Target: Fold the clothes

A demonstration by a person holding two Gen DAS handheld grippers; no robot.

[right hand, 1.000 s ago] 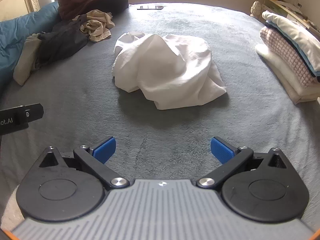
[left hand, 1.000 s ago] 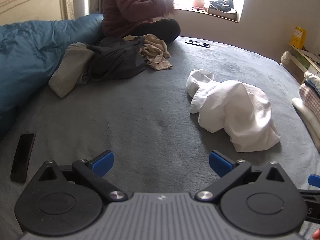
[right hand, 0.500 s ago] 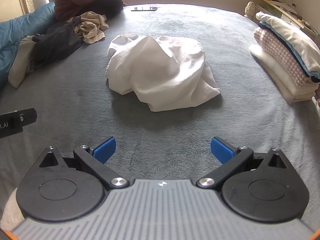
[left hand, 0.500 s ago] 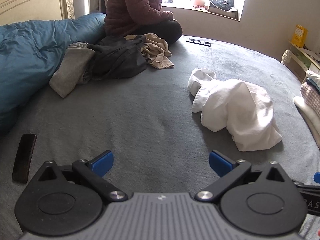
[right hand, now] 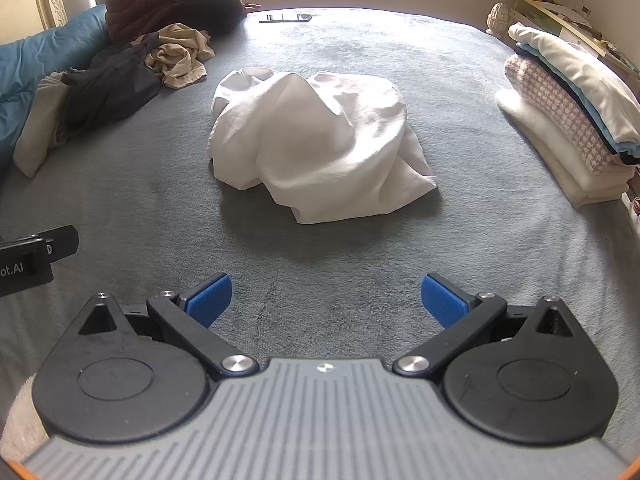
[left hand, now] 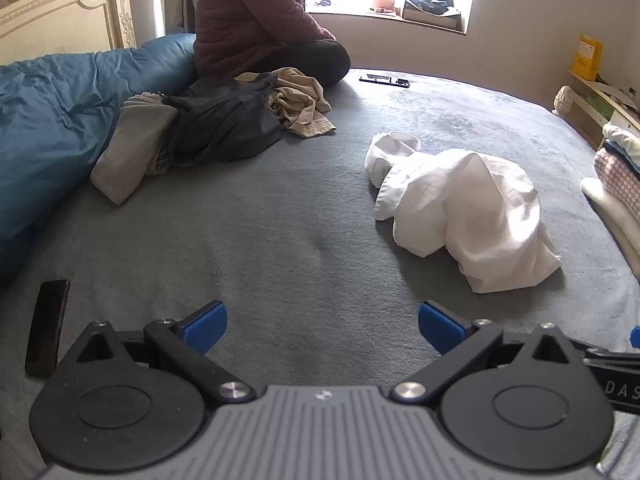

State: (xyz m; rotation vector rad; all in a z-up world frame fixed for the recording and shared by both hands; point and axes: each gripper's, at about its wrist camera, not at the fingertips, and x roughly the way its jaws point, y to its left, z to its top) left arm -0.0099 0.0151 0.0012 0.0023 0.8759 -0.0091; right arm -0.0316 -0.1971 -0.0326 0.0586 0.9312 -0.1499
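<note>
A crumpled white garment (right hand: 316, 144) lies in a heap on the grey bedspread (right hand: 460, 240), ahead of both grippers; in the left wrist view the white garment (left hand: 460, 216) is to the right. My right gripper (right hand: 326, 300) is open, empty, a short way in front of the heap. My left gripper (left hand: 322, 326) is open too, over bare bedspread (left hand: 260, 240), left of the heap. A pile of unfolded clothes, dark (left hand: 224, 128), beige (left hand: 300, 108) and grey (left hand: 128, 148), lies at the back left.
A stack of folded clothes (right hand: 568, 116) sits at the bed's right edge. A person in a dark red jacket (left hand: 248, 16) sits at the back by the window. A blue duvet (left hand: 52, 128) fills the left. Phones lie near left (left hand: 48, 326) and far back (left hand: 384, 80).
Both grippers have shifted slightly, so the white heap now sits a bit further right in the right wrist view. The seated person has turned toward the window. Jaws stayed open.
</note>
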